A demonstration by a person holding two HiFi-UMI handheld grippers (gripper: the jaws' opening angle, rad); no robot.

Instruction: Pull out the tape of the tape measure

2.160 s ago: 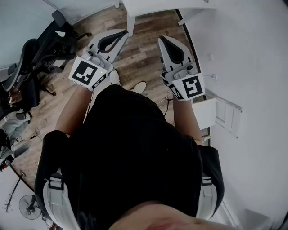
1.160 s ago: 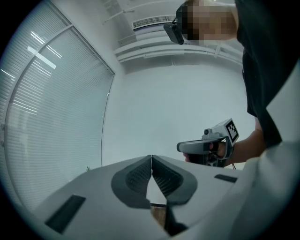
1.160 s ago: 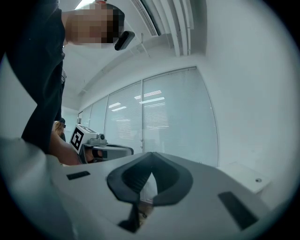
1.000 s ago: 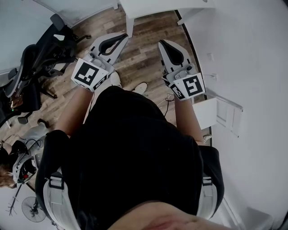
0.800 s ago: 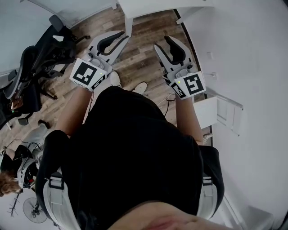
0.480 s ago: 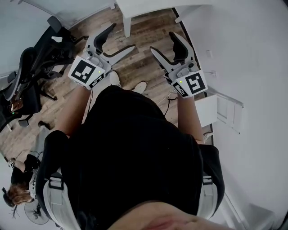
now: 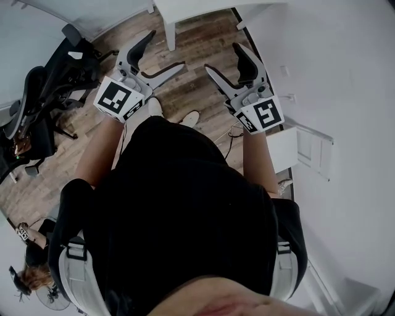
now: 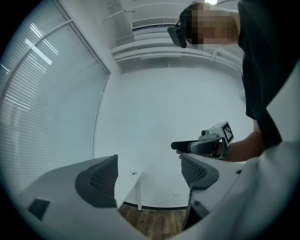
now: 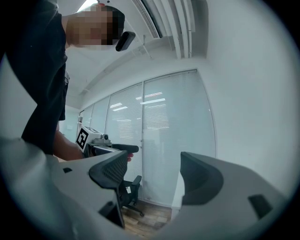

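No tape measure shows in any view. In the head view my left gripper [image 7: 165,49] and right gripper [image 7: 222,57] are held side by side in front of the person's body, above the wooden floor. Both have just been opening, and their jaws now stand wide apart with nothing between them. The left gripper view shows its own open jaws [image 8: 149,173] framing only a white wall, with the right gripper [image 8: 201,145] off to the side. The right gripper view shows its empty jaws [image 9: 152,176] and the left gripper [image 9: 105,147] before window blinds.
A white table [image 7: 185,7] with a leg [image 7: 168,36] stands just ahead. Black office chairs [image 7: 43,92] crowd the left. A white wall and a low cabinet [image 7: 308,151] close off the right. The person's shoes [image 7: 191,117] are below the grippers. Another person [image 7: 28,278] is at lower left.
Both grippers went from shut to wide open while staying in about the same place. The other person at lower left moved down along the picture's edge.
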